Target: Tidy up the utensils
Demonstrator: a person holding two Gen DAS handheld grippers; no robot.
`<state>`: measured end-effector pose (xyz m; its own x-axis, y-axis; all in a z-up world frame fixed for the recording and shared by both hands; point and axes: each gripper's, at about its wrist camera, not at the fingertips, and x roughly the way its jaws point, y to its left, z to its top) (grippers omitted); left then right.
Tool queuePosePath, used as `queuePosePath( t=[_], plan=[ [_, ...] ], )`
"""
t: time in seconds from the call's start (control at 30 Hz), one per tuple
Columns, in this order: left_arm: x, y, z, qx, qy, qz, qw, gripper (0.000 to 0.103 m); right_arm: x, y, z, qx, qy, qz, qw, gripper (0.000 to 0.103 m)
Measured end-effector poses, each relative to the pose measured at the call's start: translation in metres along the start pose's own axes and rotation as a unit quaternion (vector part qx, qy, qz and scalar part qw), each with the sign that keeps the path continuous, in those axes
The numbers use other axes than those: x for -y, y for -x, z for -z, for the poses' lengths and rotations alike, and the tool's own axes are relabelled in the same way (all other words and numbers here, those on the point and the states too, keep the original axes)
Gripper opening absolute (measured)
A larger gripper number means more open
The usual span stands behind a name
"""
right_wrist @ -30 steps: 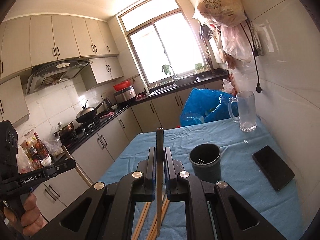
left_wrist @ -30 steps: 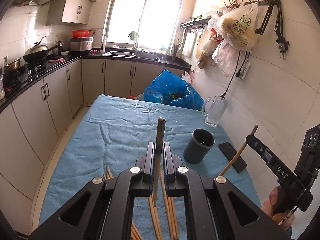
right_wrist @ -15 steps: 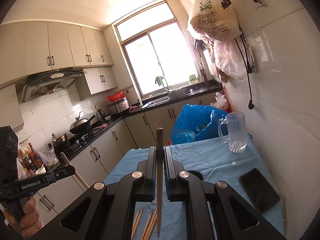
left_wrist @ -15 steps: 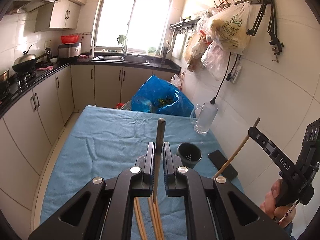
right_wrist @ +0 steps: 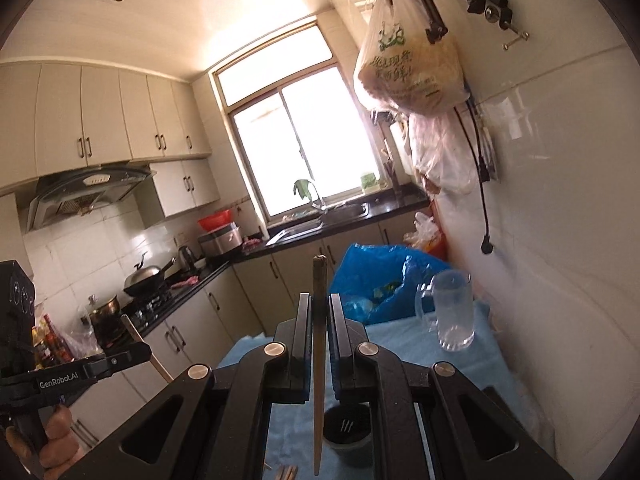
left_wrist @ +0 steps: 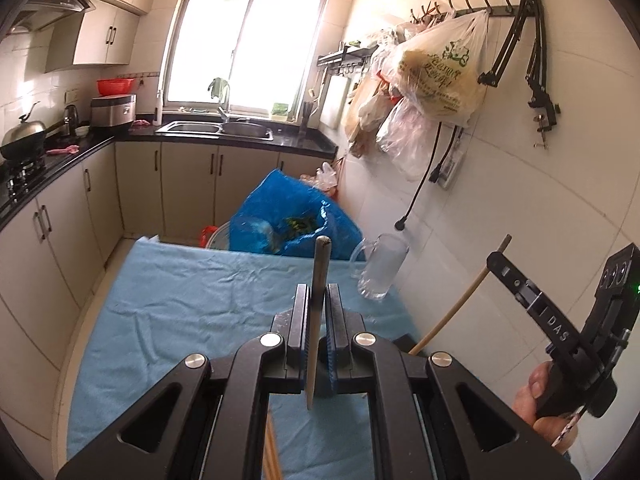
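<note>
My left gripper (left_wrist: 318, 294) is shut on a wooden chopstick (left_wrist: 320, 268) that stands upright between its jaws, above the blue-clothed table (left_wrist: 180, 312). My right gripper (right_wrist: 319, 304) is shut on a second chopstick (right_wrist: 319, 360), also upright. Below it, between the gripper's arms, stands the black utensil cup (right_wrist: 347, 434). In the left wrist view the right gripper (left_wrist: 496, 258) shows at the right with its slanted chopstick (left_wrist: 452, 308). The right wrist view has the left gripper (right_wrist: 144, 354) at its left edge. Loose chopsticks (left_wrist: 272, 452) lie on the cloth below.
A glass mug (right_wrist: 452, 312) stands at the table's far right by the tiled wall. A blue plastic bag (left_wrist: 288, 216) sits beyond the far edge. Filled bags (left_wrist: 436, 68) hang from wall hooks. Kitchen counters with a wok (left_wrist: 24, 140) run along the left.
Both grippers have risen and pulled back, each carrying its chopstick. The table and black cup have slid lower in the views; the cup is now hidden behind the left gripper.
</note>
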<state>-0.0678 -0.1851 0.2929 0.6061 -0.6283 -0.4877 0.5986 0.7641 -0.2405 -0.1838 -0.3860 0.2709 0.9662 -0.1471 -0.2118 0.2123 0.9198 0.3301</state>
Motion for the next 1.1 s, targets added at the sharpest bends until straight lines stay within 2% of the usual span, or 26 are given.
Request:
queuePosePath(
  t=[0.13, 0.27, 0.47, 0.7, 0.97, 1.1],
  plan=[
    [0.007, -0.019, -0.016, 0.001, 0.012, 0.015, 0.9998, 0.007, 0.005, -0.015, -0.012, 0.014, 0.006, 0.023, 1.0, 0.008],
    [0.014, -0.046, -0.022, -0.004, 0.018, 0.02, 0.9996, 0.007, 0.016, -0.039, -0.014, 0.01, 0.003, 0.04, 0.999, 0.008],
    [0.012, -0.092, -0.013, -0.034, 0.02, 0.011, 0.9992, 0.007, 0.037, -0.082, 0.003, -0.033, -0.014, 0.05, 0.998, 0.008],
    [-0.001, -0.132, 0.004, -0.075, 0.031, -0.003, 0.9967, 0.007, 0.054, -0.112, 0.025, -0.08, -0.028, 0.051, 0.995, 0.008],
    [-0.005, -0.145, 0.012, -0.088, 0.034, -0.009, 0.9955, 0.008, 0.062, -0.128, 0.036, -0.109, -0.037, 0.049, 0.992, 0.01],
    [-0.007, -0.142, 0.012, -0.09, 0.039, -0.006, 0.9951, 0.008, 0.063, -0.124, 0.034, -0.104, -0.038, 0.052, 0.992, 0.019]
  ],
)
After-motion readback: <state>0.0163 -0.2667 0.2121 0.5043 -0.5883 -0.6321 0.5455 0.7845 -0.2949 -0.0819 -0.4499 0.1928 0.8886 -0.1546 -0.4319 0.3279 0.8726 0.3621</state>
